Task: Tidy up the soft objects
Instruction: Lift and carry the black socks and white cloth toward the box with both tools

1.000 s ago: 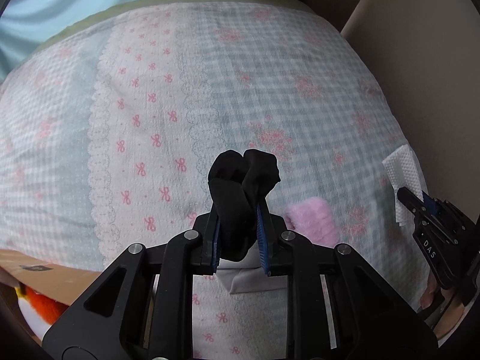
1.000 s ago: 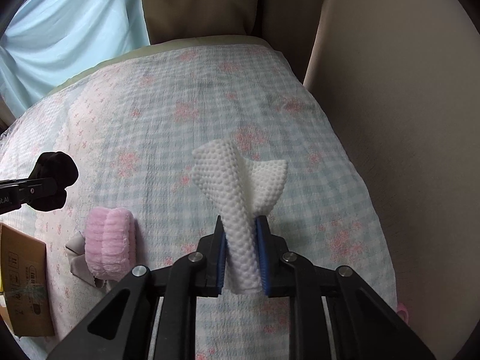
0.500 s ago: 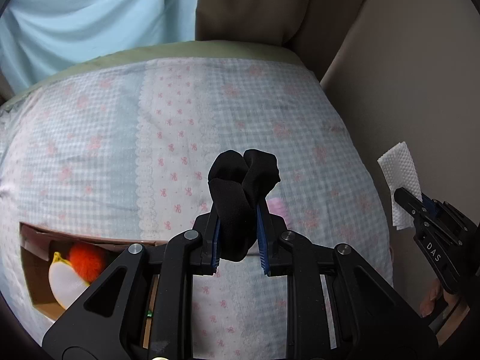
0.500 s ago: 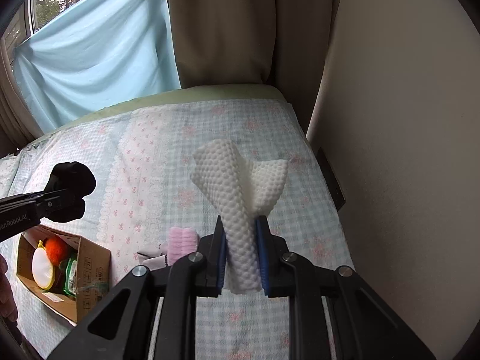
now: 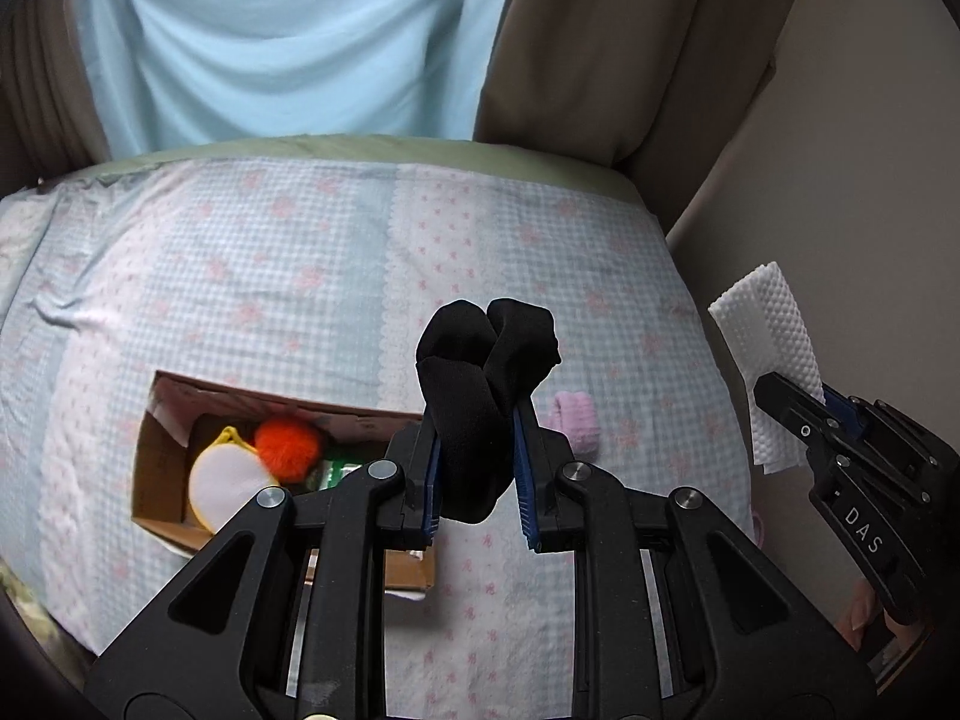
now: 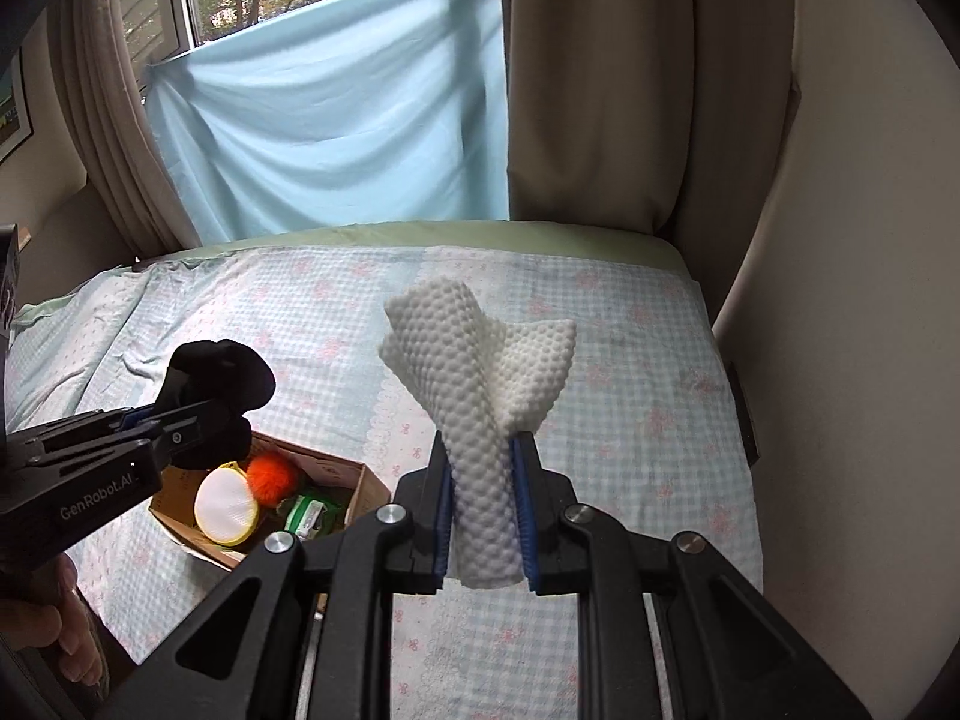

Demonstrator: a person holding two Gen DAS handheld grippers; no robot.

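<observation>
A bunched black cloth [image 5: 486, 396] is clamped between the closed jaws of the left gripper [image 5: 478, 468] and is held in the air above the bed [image 5: 252, 276], its free end bulging past the blue pads. A folded white dimpled cloth [image 6: 480, 414] is pinched in the same manner by the right gripper [image 6: 483, 516], whose jaws are closed on its lower part while its upper end fans out above them. Both grippers are raised and angled downward toward the bed. An open cardboard box [image 5: 157, 468] is seen lying on the checked, flower-printed bedspread below the left gripper; an orange pom-pom [image 5: 287, 443], a round white pad with a yellow rim [image 5: 225, 483] and a green packet [image 6: 307, 513] are contained in it. A pink fluffy item [image 5: 577, 423] is seen on the bedspread just right of the box. A light blue sheet [image 6: 336, 138] is hung across the window beyond the bed, flanked by beige curtains [image 6: 594, 90].
</observation>
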